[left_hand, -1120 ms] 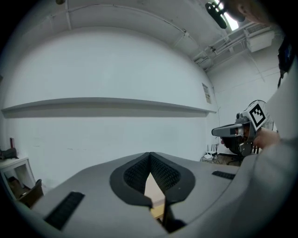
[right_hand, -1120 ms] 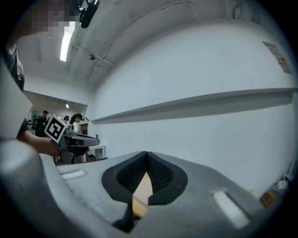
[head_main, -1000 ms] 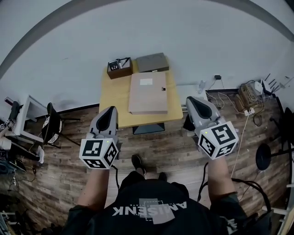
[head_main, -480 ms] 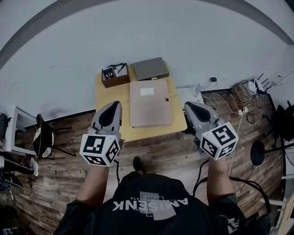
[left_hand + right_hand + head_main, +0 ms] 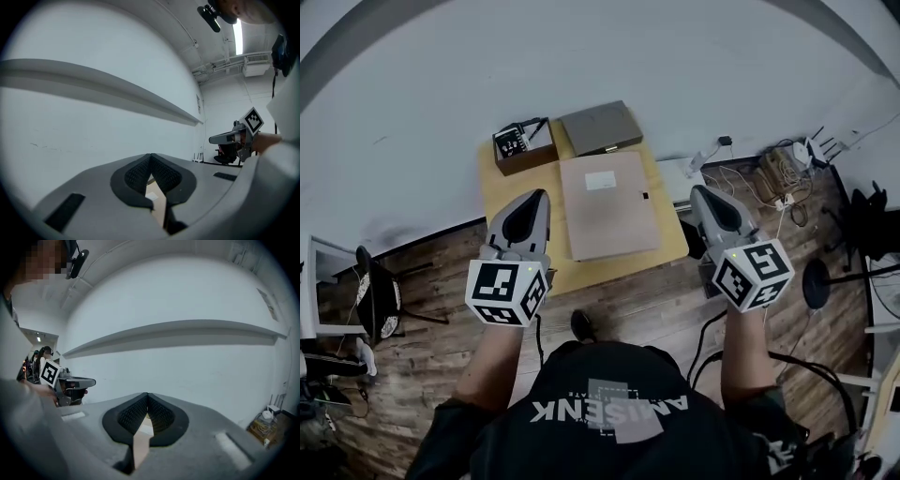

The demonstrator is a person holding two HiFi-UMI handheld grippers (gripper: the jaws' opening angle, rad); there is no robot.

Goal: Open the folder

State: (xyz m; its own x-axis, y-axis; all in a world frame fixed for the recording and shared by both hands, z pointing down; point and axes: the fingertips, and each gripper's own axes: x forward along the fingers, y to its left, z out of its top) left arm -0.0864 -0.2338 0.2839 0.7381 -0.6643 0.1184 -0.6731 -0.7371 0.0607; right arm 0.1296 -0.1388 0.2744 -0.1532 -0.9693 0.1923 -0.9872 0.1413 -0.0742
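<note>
A tan folder (image 5: 608, 203) lies shut and flat on a small wooden table (image 5: 502, 195), with a white label near its far end and a small dark clasp at its right edge. My left gripper (image 5: 534, 199) hovers over the table's left part, just left of the folder, jaws shut and empty. My right gripper (image 5: 703, 195) hangs past the table's right edge, to the right of the folder, also shut with nothing in it. In the left gripper view the pads (image 5: 151, 174) meet; a sliver of the folder (image 5: 157, 197) shows below them. The right gripper view shows the same.
A dark open box (image 5: 522, 145) with small items sits at the table's far left corner. Beside it at the far edge lies a flat grey case (image 5: 600, 128). Cables and a power strip (image 5: 773, 178) lie on the wooden floor to the right, and a chair (image 5: 380, 300) stands to the left.
Both grippers have moved forward toward the table, still shut. The left now reaches over the table's left part; the right has come level with the folder's right side.
</note>
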